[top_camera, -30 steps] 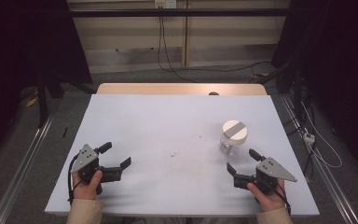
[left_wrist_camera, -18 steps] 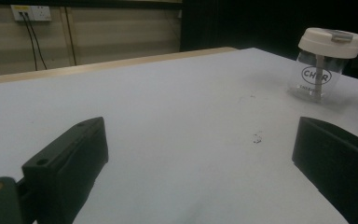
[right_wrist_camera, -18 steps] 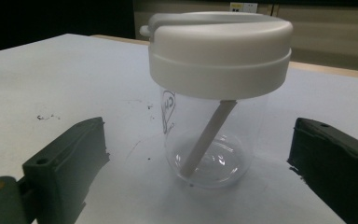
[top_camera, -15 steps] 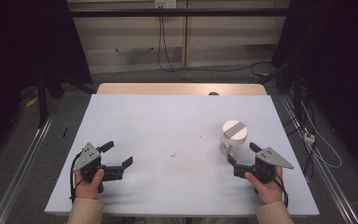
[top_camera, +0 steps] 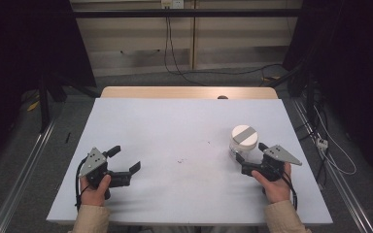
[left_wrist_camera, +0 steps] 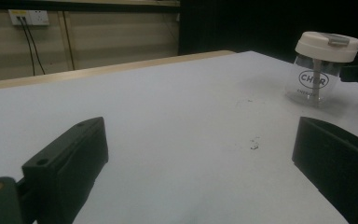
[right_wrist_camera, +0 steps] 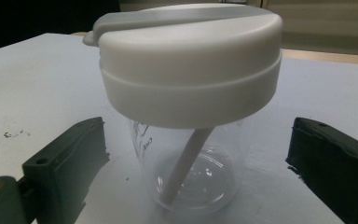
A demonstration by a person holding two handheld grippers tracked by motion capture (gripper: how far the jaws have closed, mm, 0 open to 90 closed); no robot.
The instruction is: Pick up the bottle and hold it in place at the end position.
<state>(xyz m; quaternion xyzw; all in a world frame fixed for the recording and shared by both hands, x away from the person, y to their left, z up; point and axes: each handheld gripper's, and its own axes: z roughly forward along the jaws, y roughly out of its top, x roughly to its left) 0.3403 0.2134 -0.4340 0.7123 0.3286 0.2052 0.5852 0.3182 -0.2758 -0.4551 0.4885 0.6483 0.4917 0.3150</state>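
Clear plastic with a white lid: the jar (top_camera: 243, 141) stands upright on the counter (top_camera: 175, 145), toward its right edge and nearer your side than the far edge, with a white straw (right_wrist_camera: 186, 161) leaning inside it. Your right claw (top_camera: 247, 160) sits just beside the jar on your side, jaws spread wide, and in the right gripper view the jar stands between them with a gap on each side, so nothing is pinched yet. Your left claw (top_camera: 126, 162) rests near the front-left corner, well apart from the jar, jaws also spread and holding nothing. You look to be at the approach step of a grasp. Next, ease the right claw forward until the clear wall below the lid sits squarely between the jaws, then close gently; the wall looks smooth and may slip.
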